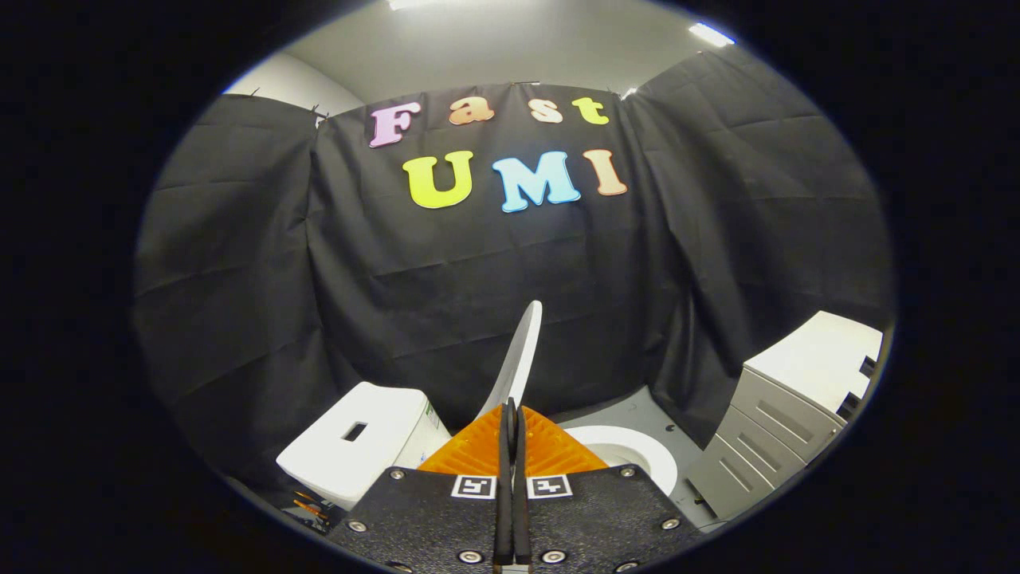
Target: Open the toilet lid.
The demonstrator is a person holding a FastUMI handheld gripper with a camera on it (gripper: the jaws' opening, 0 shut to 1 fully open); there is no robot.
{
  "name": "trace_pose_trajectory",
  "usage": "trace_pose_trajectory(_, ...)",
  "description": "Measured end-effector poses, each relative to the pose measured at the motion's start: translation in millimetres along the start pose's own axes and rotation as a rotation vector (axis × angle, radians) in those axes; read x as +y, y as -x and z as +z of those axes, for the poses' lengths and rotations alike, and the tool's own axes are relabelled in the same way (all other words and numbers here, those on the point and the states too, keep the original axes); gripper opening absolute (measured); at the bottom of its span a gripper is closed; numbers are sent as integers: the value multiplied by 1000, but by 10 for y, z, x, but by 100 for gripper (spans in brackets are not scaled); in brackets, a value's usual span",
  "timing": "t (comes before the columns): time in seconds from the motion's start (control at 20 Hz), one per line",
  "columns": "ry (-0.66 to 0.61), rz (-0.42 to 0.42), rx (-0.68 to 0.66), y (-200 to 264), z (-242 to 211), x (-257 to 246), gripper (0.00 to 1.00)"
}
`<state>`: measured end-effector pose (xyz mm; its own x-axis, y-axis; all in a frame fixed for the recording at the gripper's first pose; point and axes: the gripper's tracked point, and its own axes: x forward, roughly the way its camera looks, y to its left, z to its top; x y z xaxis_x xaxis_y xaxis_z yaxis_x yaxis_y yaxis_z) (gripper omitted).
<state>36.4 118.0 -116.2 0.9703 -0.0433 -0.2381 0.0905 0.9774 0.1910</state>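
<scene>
Gripper (510, 414) fingers pinched on thin white plastic toilet lid (522, 351), raised edge-on between white tank (358, 446) and bowl rim (629, 450).

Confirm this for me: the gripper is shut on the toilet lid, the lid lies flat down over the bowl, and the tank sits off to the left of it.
Not quite. In the gripper view the toilet lid does not lie flat: it stands raised on edge, rising from between the fingers of the gripper, with the bowl uncovered to its right. The gripper is shut on it, and the tank is left.
</scene>
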Motion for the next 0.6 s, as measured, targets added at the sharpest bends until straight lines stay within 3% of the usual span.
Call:
trace_pose_trajectory(0.3,25,23,-31,-12,101,331,0)
trace_pose_trajectory(0.6,153,57,-80,-42,162,725,0)
